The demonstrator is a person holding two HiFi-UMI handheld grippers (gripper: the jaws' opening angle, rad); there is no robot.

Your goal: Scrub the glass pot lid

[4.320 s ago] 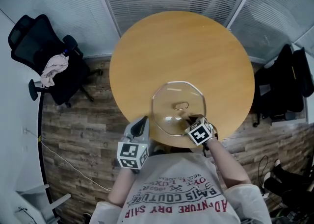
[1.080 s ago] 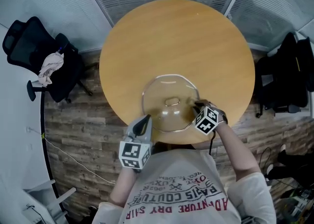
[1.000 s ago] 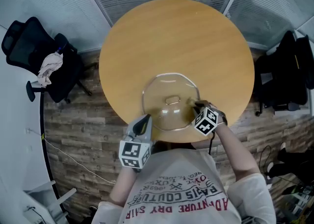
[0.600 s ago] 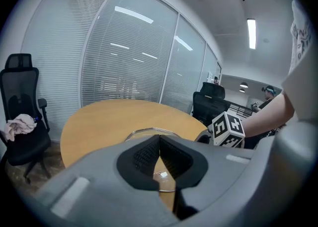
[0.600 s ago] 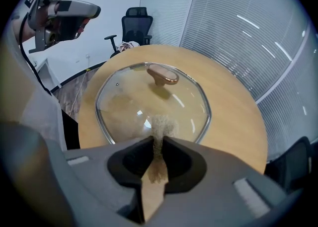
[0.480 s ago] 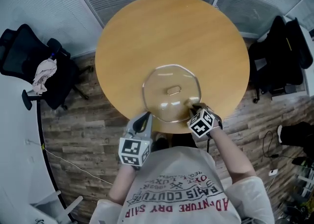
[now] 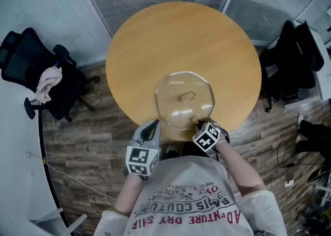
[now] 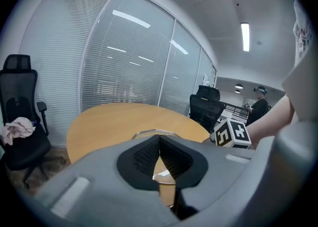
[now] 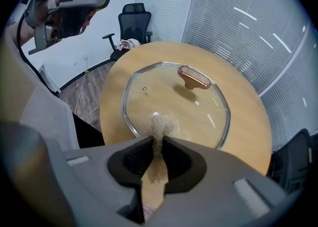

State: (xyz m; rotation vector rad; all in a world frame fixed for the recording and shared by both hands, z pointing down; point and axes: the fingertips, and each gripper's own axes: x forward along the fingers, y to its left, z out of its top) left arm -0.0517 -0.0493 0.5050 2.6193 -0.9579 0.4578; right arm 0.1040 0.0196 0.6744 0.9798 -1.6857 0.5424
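Round wooden table (image 7: 181, 38): glass pot lid (image 7: 178, 107) lies flat near the front edge, dome up. Left gripper (image 7: 151, 126) sits just beside the near-left rim, aimed forward, jaws together, empty. Right gripper (image 7: 199, 123) at the near-right rim, tilted down, clamps a tan scrub pad (image 9: 160, 121) against the glass. Handle (image 7: 188, 96) long axis runs diagonally, near-left to far-right.

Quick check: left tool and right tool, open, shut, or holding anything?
Left tool: shut, nothing between the jaws.
Right tool: shut on scrubber.
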